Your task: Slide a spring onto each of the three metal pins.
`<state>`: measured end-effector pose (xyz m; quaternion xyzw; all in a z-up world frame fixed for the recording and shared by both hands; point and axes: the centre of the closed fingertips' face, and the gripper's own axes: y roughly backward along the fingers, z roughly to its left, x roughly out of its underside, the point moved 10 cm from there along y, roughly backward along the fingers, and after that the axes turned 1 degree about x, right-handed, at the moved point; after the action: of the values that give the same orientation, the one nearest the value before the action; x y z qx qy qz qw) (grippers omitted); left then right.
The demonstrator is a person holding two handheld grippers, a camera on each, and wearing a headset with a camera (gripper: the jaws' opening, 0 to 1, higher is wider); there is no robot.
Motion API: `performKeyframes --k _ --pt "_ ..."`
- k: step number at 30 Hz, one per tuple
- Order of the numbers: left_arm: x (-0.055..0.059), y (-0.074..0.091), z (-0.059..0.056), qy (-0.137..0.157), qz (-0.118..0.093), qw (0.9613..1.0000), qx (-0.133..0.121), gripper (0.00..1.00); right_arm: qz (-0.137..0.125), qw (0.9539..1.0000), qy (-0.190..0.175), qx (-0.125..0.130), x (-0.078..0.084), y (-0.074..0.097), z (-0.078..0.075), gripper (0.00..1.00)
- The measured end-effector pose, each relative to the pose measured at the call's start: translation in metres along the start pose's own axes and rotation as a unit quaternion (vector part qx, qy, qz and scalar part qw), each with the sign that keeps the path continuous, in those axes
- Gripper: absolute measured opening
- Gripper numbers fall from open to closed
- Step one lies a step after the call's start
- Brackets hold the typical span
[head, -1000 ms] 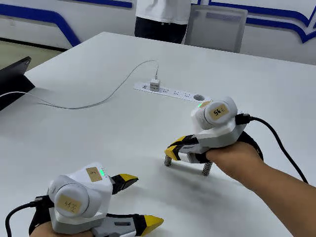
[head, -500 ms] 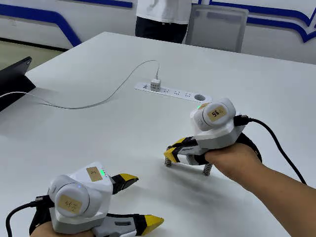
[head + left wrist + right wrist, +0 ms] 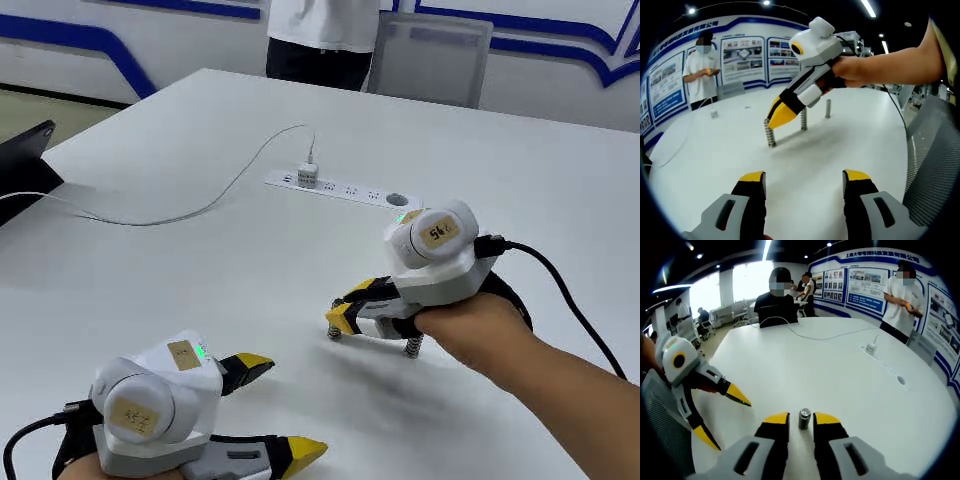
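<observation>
Three pins stand in a row on the white table (image 3: 200, 270), each with a metal spring on it: the near spring (image 3: 770, 134), the middle spring (image 3: 803, 119) and the far spring (image 3: 828, 108). My right gripper (image 3: 335, 318) reaches down over the near spring (image 3: 804, 418), its yellow-tipped jaws closed narrowly around the spring's top. In the head view this spring (image 3: 333, 331) pokes out under the tips, and another spring (image 3: 411, 347) stands under the hand. My left gripper (image 3: 280, 410) rests open at the near left, holding nothing, and pointing toward the springs.
A white power strip (image 3: 345, 188) with a plugged charger and a long cable (image 3: 200, 205) lies mid-table. A dark tablet (image 3: 25, 165) sits at the left edge. A grey chair (image 3: 430, 55) and a standing person (image 3: 320, 40) are at the far side.
The right gripper has sunk slightly over the near spring. The left gripper has stayed where it was, still open. The camera has shifted a little.
</observation>
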<state>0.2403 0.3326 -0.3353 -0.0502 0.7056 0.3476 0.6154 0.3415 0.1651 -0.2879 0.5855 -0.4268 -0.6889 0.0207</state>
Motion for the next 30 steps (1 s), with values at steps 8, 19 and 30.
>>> performKeyframes --k 8,19,30 --pt "-0.001 0.0 0.001 -0.002 0.0 1.0 0.001 0.64 -0.015 0.9999 0.004 0.004 0.003 0.015 0.008 0.21" --pt "-0.004 -0.002 0.0 -0.004 -0.001 1.0 0.003 0.65 -0.025 0.9997 -0.003 0.009 0.018 0.034 0.018 0.21" --pt "-0.006 -0.003 0.0 -0.005 -0.003 1.0 0.004 0.66 -0.031 0.9993 -0.014 0.013 0.036 0.057 0.028 0.22"
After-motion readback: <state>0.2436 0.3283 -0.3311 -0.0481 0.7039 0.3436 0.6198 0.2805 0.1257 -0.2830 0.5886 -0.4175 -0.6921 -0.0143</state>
